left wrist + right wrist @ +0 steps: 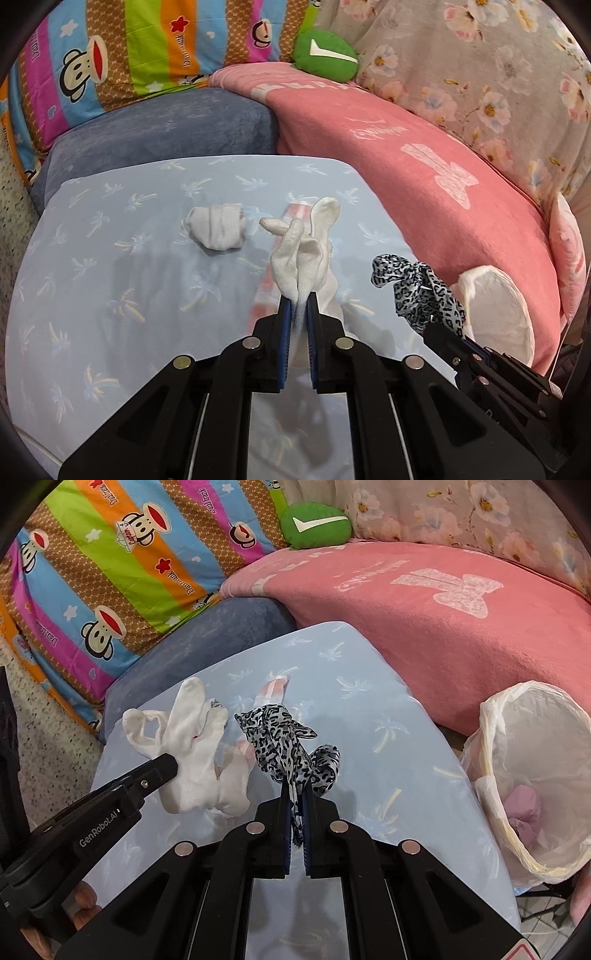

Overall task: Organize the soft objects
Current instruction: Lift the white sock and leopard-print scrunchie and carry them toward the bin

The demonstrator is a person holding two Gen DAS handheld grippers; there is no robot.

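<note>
Both tilt downward — left gripper (298, 301) pinching socks (301, 254), right gripper (295, 794) scarf (291, 746).

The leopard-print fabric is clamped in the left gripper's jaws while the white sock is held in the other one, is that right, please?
Not quite: the two are swapped. The leopard-print fabric is clamped in the right gripper, as the right wrist view shows, while the white sock is held in the left gripper, seen in the left wrist view.

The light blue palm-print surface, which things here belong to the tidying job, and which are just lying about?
Job: white fabric glove in left hand-held gripper; leopard-print fabric strip in right hand-held gripper; rolled white sock; white plastic-lined bin.
Lying about: green round cushion; pink blanket.
</note>
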